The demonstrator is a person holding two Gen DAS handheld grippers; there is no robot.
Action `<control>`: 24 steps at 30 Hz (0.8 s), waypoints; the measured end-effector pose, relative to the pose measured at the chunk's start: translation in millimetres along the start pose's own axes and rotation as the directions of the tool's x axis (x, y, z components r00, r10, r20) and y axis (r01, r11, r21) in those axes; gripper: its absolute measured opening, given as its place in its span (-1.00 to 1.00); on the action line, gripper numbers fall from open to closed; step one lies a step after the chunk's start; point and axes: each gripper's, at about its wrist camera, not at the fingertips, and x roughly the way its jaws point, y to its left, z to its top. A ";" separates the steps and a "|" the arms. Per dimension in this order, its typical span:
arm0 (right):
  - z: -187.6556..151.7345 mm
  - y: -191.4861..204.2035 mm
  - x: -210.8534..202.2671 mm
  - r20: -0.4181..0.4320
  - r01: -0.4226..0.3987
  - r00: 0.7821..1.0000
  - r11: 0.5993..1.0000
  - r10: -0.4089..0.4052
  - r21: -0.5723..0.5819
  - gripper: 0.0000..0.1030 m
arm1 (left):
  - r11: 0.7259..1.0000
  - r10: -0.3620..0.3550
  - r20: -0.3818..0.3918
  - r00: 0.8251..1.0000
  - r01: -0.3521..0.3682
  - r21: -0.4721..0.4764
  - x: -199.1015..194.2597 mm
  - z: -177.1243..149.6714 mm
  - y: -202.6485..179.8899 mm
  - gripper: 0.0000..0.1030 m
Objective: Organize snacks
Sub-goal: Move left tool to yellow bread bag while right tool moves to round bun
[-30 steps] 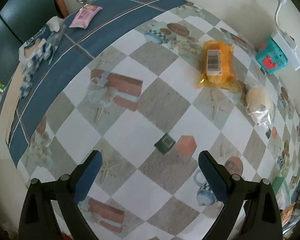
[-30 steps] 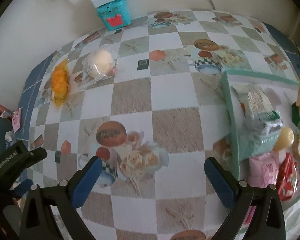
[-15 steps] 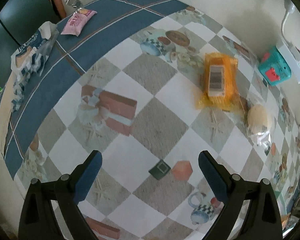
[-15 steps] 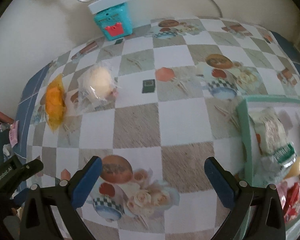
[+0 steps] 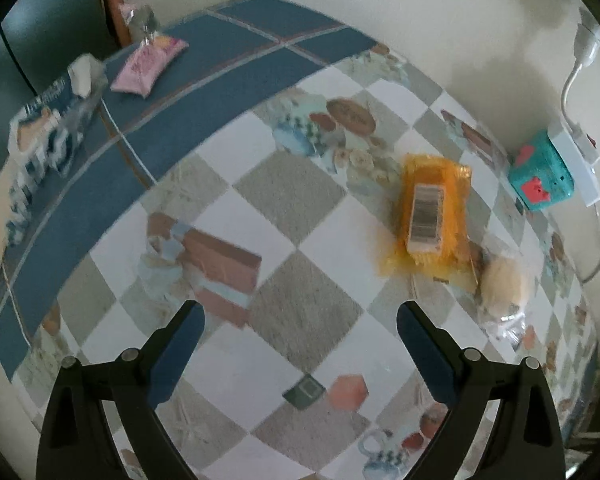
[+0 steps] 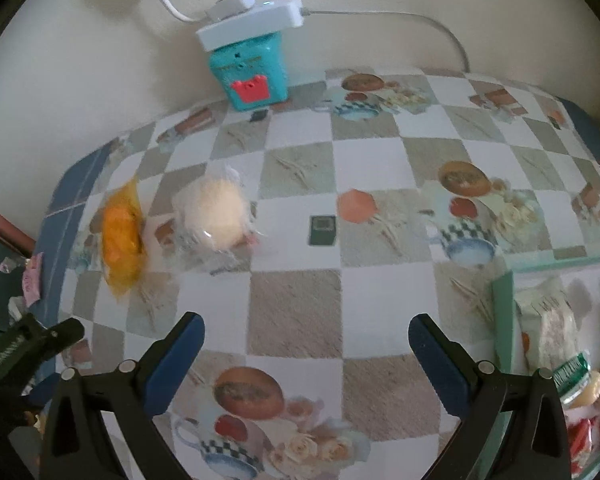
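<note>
Both grippers agape, empty | left gripper (image 5: pixel 298 336) | orange packet (image 5: pixel 430 212) ahead-right, apart

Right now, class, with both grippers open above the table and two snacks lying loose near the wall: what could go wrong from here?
1. The pale bun sits in loose, clear wrap; the right gripper may pinch only film, or squash it.
2. The orange packet lies touching the bun's wrap, so the left gripper might drag both.
3. The green tray already looks crowded; additions could spill.
</note>
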 end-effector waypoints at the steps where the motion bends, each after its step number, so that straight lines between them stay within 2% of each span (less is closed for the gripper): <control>1: 1.3 0.7 0.8 0.001 -0.001 1.000 1.000 0.001 -0.004 1.00 | 0.999 -0.018 0.023 1.000 0.017 0.028 -3.7 1.0 -3.4 0.88; 4: 4.9 1.7 2.4 0.013 -0.003 1.000 1.000 0.003 -0.014 1.00 | 0.993 -0.031 0.071 0.997 0.023 0.113 -10.6 10.8 -15.1 0.88; 7: 8.0 1.7 6.5 0.017 -0.006 1.000 1.000 0.006 -0.013 1.00 | 0.981 -0.020 0.113 0.993 -0.002 0.192 -14.1 22.5 -25.2 0.88; 10: 10.3 2.7 11.7 0.015 -0.014 1.000 1.000 0.014 -0.009 1.00 | 0.958 -0.037 0.118 0.992 0.001 0.287 -11.7 28.9 -36.5 0.88; 12: 12.1 4.3 12.9 0.019 -0.015 1.000 1.000 0.015 -0.018 1.00 | 0.935 -0.082 0.093 0.992 0.044 0.351 -7.9 30.5 -42.3 0.89; 13: 13.4 5.0 13.2 0.024 -0.015 1.000 1.000 0.016 -0.020 1.00 | 0.927 -0.114 0.068 0.991 0.082 0.365 -5.6 31.4 -43.5 0.88; 16: 17.1 6.9 14.2 0.035 -0.025 0.999 0.999 0.026 -0.020 1.00 | 0.917 -0.158 0.034 0.987 0.134 0.376 -3.9 35.3 -43.9 0.88; 21: 21.2 9.1 19.7 0.014 -0.074 0.997 0.997 0.074 -0.019 1.00 | 0.898 -0.182 0.069 0.981 0.137 0.417 -9.6 44.8 -47.3 0.88; 24: 23.8 8.4 22.2 0.001 -0.105 0.994 0.994 0.105 -0.004 1.00 | 0.893 -0.216 0.051 0.975 0.176 0.414 -8.0 52.2 -43.1 0.88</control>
